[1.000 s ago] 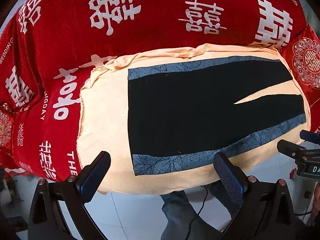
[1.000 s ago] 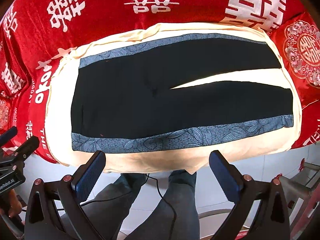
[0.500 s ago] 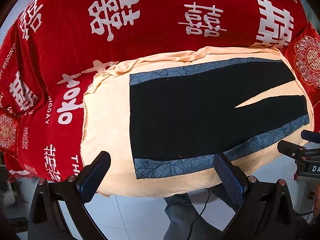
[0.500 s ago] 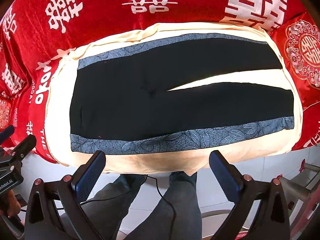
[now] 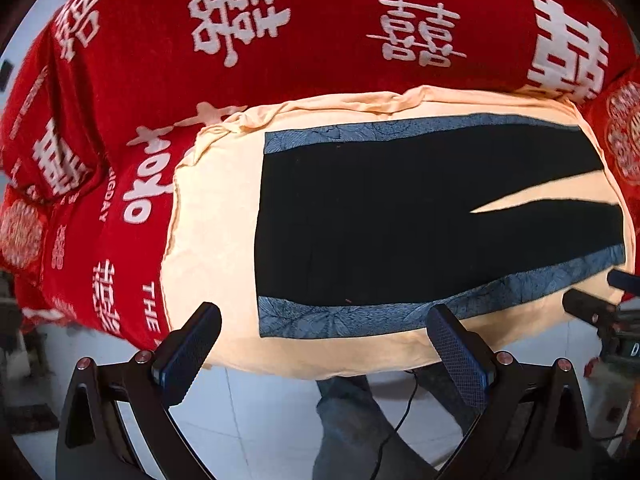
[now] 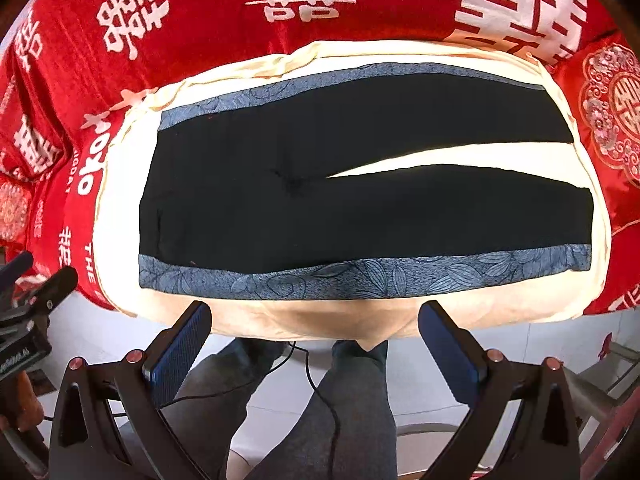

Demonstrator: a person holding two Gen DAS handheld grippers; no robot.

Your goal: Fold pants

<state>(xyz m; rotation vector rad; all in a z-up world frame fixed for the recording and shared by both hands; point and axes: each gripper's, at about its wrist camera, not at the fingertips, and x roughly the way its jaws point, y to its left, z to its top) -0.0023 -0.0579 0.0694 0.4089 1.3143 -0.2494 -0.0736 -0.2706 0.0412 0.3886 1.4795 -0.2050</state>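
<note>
Since the earlier frames both cameras have eased back a little: in the left wrist view the pants sit slightly lower and further right, and in the right wrist view the near edge of the cloth has dropped closer to the fingers. Nothing on the surface itself has shifted.

The left hand-held gripper (image 5: 322,344) is wide open and holds nothing; its two blue-padded fingers (image 5: 192,350) hang in the air just in front of the near edge of the cream cloth (image 5: 216,216), not touching it. The right hand-held gripper (image 6: 314,344) is likewise spread wide and empty, poised just off the same edge, with the person's legs (image 6: 352,408) and a thin black cable (image 6: 320,392) showing between its fingers above the pale tiled floor (image 6: 424,408).

The pants (image 6: 320,184) lie flat and unfolded on the cream cloth, waistband to the left and both legs running to the right, with a narrow wedge of cloth showing between the legs. They are black with a blue leaf-patterned stripe (image 6: 360,276) along each outer side. In the left wrist view the pants (image 5: 400,216) fill the right half, the waistband edge nearest that gripper.

Under the cloth is a red blanket (image 5: 320,40) with white characters, which seems to cover a bed or sofa, though what it is cannot be made out.
</note>
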